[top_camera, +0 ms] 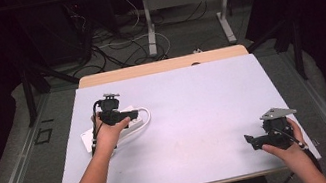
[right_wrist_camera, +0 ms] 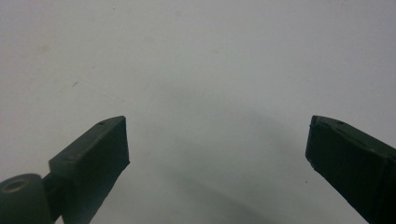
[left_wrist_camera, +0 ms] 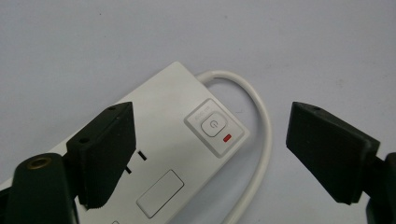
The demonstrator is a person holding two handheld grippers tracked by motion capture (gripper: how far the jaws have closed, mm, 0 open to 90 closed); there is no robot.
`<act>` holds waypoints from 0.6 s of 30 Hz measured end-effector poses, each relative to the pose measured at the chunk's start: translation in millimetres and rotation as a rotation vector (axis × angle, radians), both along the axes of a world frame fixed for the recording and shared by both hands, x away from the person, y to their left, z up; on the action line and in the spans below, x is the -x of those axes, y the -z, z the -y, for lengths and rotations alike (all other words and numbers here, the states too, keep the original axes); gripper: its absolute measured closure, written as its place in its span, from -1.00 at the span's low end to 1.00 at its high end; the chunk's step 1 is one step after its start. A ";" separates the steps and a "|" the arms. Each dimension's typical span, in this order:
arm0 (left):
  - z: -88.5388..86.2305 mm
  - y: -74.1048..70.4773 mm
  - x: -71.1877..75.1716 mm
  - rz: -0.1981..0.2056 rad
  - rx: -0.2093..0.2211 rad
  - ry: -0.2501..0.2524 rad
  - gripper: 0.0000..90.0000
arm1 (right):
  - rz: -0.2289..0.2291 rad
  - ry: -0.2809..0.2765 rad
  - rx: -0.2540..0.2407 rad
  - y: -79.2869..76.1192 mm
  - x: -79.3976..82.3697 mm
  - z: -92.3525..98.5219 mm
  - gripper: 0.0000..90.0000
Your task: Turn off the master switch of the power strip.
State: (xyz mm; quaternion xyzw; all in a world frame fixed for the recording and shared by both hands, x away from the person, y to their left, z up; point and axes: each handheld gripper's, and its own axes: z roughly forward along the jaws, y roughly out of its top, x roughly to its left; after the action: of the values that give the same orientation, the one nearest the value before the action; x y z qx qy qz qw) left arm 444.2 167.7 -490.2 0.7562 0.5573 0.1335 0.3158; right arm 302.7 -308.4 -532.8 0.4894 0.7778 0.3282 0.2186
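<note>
My left gripper [left_wrist_camera: 208,154] sits over the power strip [left_wrist_camera: 173,154] near the mat's [top_camera: 195,111] left edge, jaws apart, nothing pinched. Right gripper [right_wrist_camera: 217,154] hangs wide open over bare mat by the near right corner, loads of room between them.

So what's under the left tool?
Under the open left tool: a white plastic power strip with its power button and white cord. Its left pad covers one socket.

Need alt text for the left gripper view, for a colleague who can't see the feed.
The left gripper hangs open over a white power strip on the pale table. Between its jaws sits the strip's power button with a red light beside it; a white cable loops right.
</note>
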 end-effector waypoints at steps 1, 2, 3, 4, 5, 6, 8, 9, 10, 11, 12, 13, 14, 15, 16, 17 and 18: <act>-0.2 -0.6 0.9 0.005 -0.006 0.004 -0.68 | 0.000 0.000 0.000 -0.1 0.1 0.0 -0.87; -0.1 -1.6 2.0 0.002 -0.003 0.011 -0.74 | 0.005 -0.007 0.006 -0.2 -0.3 0.5 -0.87; 0.1 -2.9 3.3 -0.002 -0.001 0.019 -0.82 | 0.004 -0.006 0.004 -0.3 -0.2 0.4 -0.87; -0.2 -4.0 4.4 -0.002 0.009 0.022 -0.88 | 0.004 -0.002 0.002 -0.3 -0.3 0.3 -0.87; -0.7 -5.3 6.0 0.004 0.018 0.025 -0.91 | -0.001 0.005 -0.005 -0.3 0.2 -0.2 -0.87; -1.5 -6.8 7.5 0.004 0.019 0.036 -0.93 | 0.001 0.006 -0.004 -0.7 0.3 0.0 -0.87; -2.8 -9.8 9.9 -0.001 0.025 0.056 -0.99 | 0.000 0.001 -0.002 -1.0 0.5 0.4 -0.87; -2.7 -11.1 11.5 0.004 0.025 0.057 -0.99 | 0.001 0.000 -0.002 -1.2 0.6 0.4 -0.87; -2.6 -12.0 13.1 0.014 0.030 0.062 -0.99 | 0.002 -0.001 -0.002 -1.2 0.6 0.5 -0.87; -2.9 -13.9 14.5 0.002 0.027 0.069 -0.99 | 0.002 -0.002 -0.002 -1.2 0.6 0.4 -0.87; -3.0 -14.9 15.9 0.008 0.025 0.074 -0.99 | 0.002 -0.003 -0.001 -1.2 0.5 0.3 -0.87; -2.9 -16.5 17.8 0.002 0.031 0.075 -0.99 | 0.002 -0.003 -0.001 -1.3 0.5 0.3 -0.87; -3.2 -17.8 18.9 0.005 0.024 0.083 -0.99 | 0.002 -0.003 -0.001 -1.4 0.5 0.2 -0.87; -2.8 -18.9 20.6 0.005 0.030 0.087 -0.99 | 0.002 -0.003 -0.001 -1.4 0.5 0.1 -0.87; -2.8 -20.3 22.5 0.008 0.025 0.094 -0.99 | 0.002 -0.003 -0.002 -1.4 0.5 0.2 -0.87; -3.1 -21.4 23.7 0.008 0.026 0.105 -0.99 | 0.002 -0.003 -0.002 -1.5 0.6 0.2 -0.87; -2.7 -22.3 25.9 0.009 0.028 0.108 -0.99 | 0.002 -0.001 -0.003 -1.6 0.6 0.2 -0.87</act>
State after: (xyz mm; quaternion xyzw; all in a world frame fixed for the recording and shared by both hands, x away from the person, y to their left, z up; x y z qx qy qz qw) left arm 418.4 170.4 -467.9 0.7802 0.5161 0.1118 0.3353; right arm 302.1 -308.6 -531.2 0.4887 0.7774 0.3300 0.2186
